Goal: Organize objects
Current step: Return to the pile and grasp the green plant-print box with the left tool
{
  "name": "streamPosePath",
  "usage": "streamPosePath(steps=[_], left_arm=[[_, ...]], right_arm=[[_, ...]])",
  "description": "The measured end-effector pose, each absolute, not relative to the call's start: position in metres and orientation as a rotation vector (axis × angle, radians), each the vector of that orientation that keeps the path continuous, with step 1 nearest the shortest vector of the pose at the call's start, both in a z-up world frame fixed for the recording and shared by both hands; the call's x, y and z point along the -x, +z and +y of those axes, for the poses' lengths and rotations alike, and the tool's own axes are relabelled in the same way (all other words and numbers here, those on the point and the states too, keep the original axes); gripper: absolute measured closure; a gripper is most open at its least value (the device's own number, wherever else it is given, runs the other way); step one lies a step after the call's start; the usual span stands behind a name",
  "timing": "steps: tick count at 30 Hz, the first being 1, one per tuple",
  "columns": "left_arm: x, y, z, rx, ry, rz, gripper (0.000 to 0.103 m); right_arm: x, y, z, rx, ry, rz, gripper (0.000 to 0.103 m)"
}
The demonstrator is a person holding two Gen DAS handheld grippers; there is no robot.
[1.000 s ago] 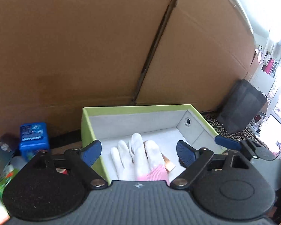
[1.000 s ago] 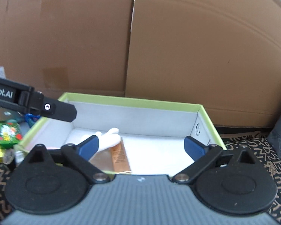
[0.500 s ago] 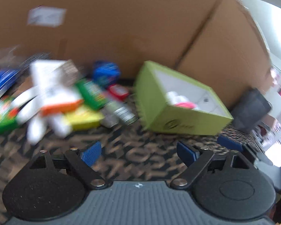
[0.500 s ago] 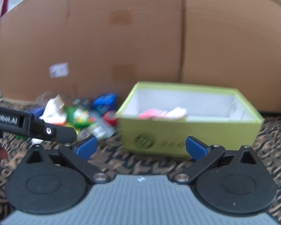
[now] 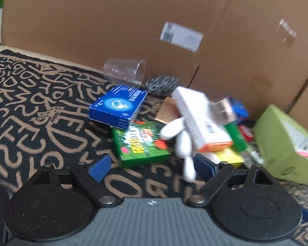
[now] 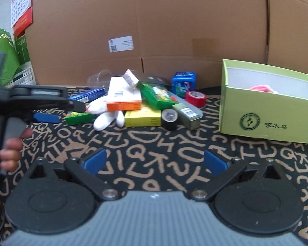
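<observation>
A green box [image 6: 264, 110] stands at the right with a white and pink glove inside; it also shows in the left wrist view [image 5: 285, 143]. A pile of objects lies left of it: a white glove [image 6: 104, 110], a white and orange carton [image 6: 121, 94], a green packet [image 5: 139, 143], a blue box [image 5: 118, 107], a yellow box [image 6: 142, 117], tape rolls [image 6: 169, 117]. My left gripper [image 5: 152, 167] is open and empty, just in front of the green packet. My right gripper [image 6: 154, 162] is open and empty, over the mat, short of the pile.
A black mat with tan letters [image 6: 154, 141] covers the surface. A cardboard wall [image 6: 174, 30] stands behind. A clear plastic cup [image 5: 124, 72] and a dark scourer [image 5: 161, 85] lie at the back. The left gripper's body [image 6: 39, 98] reaches in at the left of the right wrist view.
Both grippers have pulled back out of the green box and swung left. The left one now faces the pile; the right one sits further back over the mat.
</observation>
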State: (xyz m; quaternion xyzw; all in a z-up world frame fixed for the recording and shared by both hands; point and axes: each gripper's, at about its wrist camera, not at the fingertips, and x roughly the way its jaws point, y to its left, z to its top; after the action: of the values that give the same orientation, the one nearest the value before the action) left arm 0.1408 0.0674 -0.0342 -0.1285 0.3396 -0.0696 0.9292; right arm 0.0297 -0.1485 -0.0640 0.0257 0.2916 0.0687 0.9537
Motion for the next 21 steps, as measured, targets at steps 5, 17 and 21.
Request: streamPosePath(steps=[5, 17, 21], left_arm=[[-0.165, -0.049, 0.058, 0.188, -0.172, 0.692, 0.013], [-0.105, -0.052, 0.081, 0.142, -0.302, 0.675, 0.034], [-0.090, -0.048, 0.088, 0.154, -0.300, 0.669, 0.029]], right_arm=[[-0.041, -0.067, -0.140, -0.041, 0.136, 0.612, 0.000], [-0.126, -0.075, -0.122, -0.115, 0.206, 0.616, 0.017], [-0.146, -0.076, -0.106, -0.096, 0.256, 0.604, 0.017]])
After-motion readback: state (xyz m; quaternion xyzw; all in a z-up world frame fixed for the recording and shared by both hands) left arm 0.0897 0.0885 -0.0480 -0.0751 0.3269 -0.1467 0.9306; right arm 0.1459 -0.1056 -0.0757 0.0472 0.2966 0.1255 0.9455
